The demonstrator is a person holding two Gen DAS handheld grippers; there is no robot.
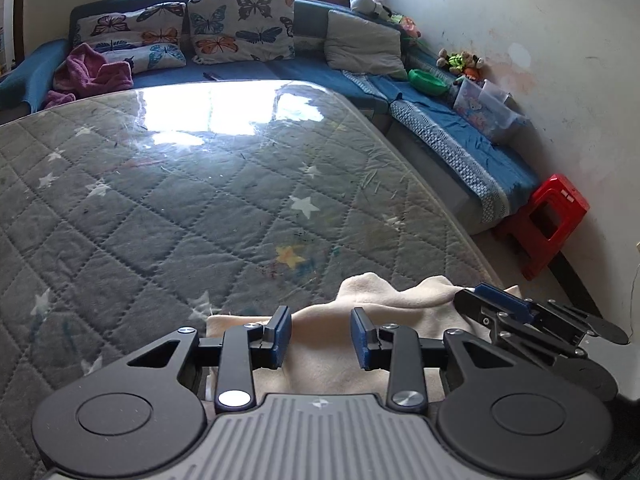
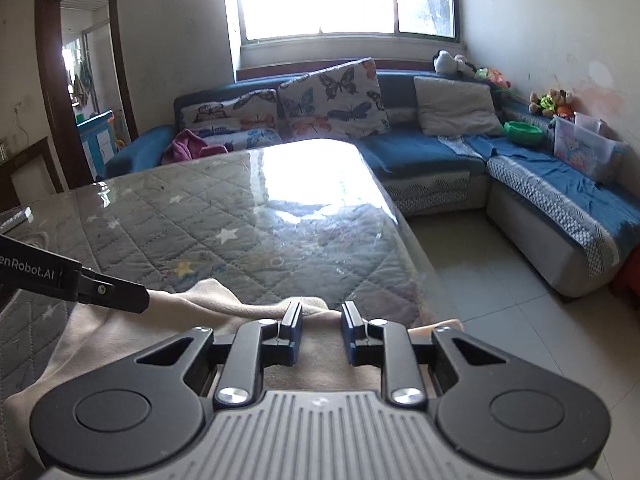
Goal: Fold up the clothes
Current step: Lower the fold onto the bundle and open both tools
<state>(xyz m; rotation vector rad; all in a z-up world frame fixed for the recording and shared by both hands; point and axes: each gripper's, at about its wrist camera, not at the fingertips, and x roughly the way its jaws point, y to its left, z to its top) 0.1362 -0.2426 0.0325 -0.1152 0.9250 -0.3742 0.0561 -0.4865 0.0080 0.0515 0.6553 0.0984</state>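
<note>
Both grippers are low over the cloth at the near edge of the table, and neither has a hold on anything: the left gripper (image 1: 321,338) has its blue pads parted with a clear gap and cream fabric showing between them, and the right gripper (image 2: 321,336) stands the same way, jaws apart, nothing pinched. The cream garment (image 1: 384,308) lies bunched along the near edge toward the table's right corner, rumpled into soft humps rather than laid flat, and in the right wrist view a bit of it seems to spill over that near right edge. What kind of garment it is I cannot tell from these folds. The table (image 1: 140,200), covered in a grey quilted star-print cover under a clear glossy sheet, stretches away bare toward the far edge. The right gripper reaches in from the side in the left wrist view, close by and resting on or just above the cloth, and I cannot say which. By my read the folding has hardly begun, or sits between steps: no neat edges, no stacked layers, no squared shape. What looks left is nearly everything: take hold of the cloth, spread it out toward the open middle, then make the folds. A pink heap (image 1: 90,74) on the sofa (image 1: 256,70) beyond the far edge may be more laundry waiting.
</note>
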